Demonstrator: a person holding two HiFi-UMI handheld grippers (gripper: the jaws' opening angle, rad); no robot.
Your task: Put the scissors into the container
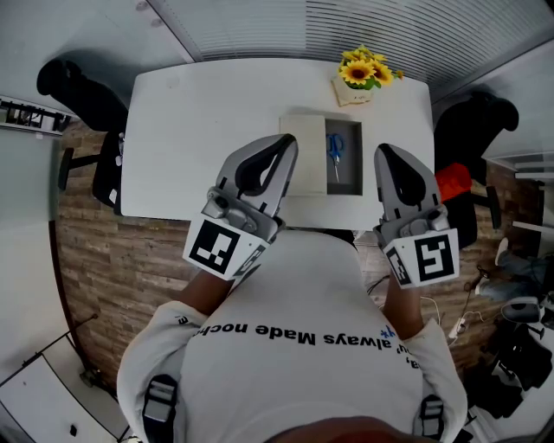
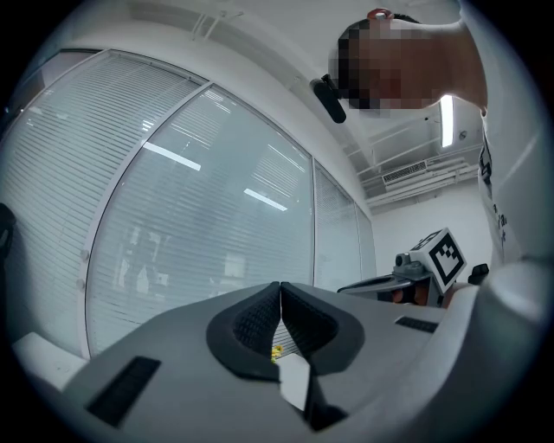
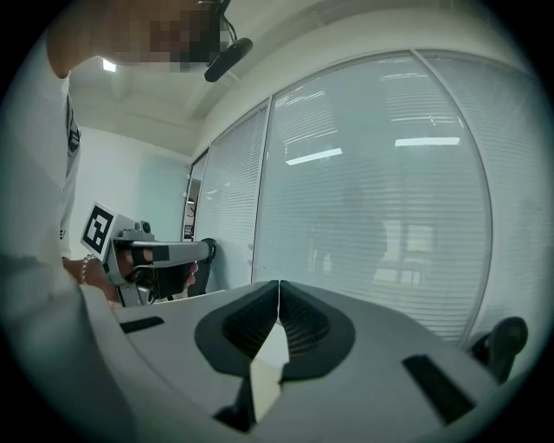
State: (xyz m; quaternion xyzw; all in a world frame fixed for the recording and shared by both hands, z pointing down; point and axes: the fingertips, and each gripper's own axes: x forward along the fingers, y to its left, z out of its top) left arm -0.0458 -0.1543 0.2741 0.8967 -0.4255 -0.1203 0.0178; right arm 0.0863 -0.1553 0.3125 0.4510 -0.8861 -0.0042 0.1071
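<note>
The blue-handled scissors [image 1: 334, 152] lie inside the grey recess of the box-like container [image 1: 357, 177] in the middle of the white table [image 1: 190, 130]. My left gripper [image 1: 286, 144] is held up in front of the person's chest, nearer than the container, with its jaws shut and nothing between them. My right gripper [image 1: 384, 152] is raised to the right of the container, also shut and empty. In the left gripper view the left gripper [image 2: 280, 286] has its pads pressed together, aimed at window blinds. The right gripper [image 3: 279, 285] shows the same in its own view.
A pot of sunflowers [image 1: 363, 73] stands at the table's far edge, behind the container. Black chairs sit at the left [image 1: 82, 95] and right [image 1: 474, 121] of the table, with a red item [image 1: 452, 182] by the right one. White blinds [image 1: 346, 26] run behind the table.
</note>
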